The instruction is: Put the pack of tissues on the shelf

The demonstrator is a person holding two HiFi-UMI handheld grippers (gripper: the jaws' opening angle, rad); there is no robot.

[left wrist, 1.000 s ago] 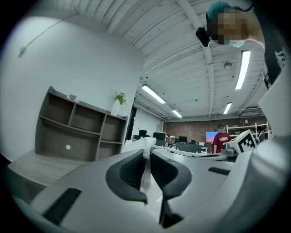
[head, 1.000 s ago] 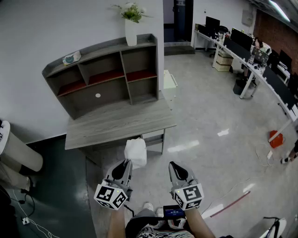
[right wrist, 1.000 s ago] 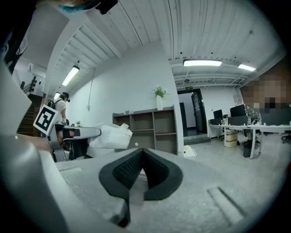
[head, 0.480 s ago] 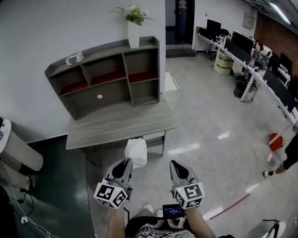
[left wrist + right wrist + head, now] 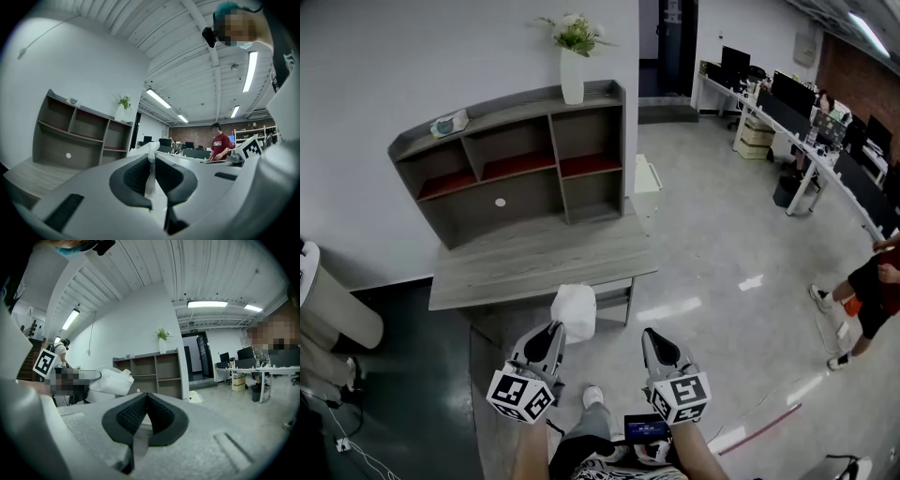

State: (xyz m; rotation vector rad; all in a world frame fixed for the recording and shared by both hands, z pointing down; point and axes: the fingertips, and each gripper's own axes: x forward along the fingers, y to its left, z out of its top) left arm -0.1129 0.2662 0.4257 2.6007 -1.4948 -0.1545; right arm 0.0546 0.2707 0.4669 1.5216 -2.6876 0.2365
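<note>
Grip comes first: the left gripper (image 5: 551, 330) is clamped down on a thin fold of film at the edge of the pack of tissues (image 5: 574, 309), and its own view shows the white wrapper pinched flat between the dark ribbed pads. The right gripper (image 5: 654, 336) is closed too, with nothing between its jaws. Compared with a second ago the pack hangs just as it did in front of the left jaws, but a shoe (image 5: 592, 397) has stepped forward beneath the grippers and a bystander in red (image 5: 870, 281) has walked in at the right edge. This reads as a carry under way, with the placing itself not yet begun. The pack looks soft and pillow-like, its plastic crinkled, so it will probably sag and swing from that one pinched edge. Beyond it lies the counter (image 5: 534, 258), a flat slab of grey wood-grain, well apart from the pack. On its far side stands the shelf (image 5: 619, 141), grey boxy compartments with red-lined boards, and a tall smooth white vase (image 5: 572, 77) on top.
</note>
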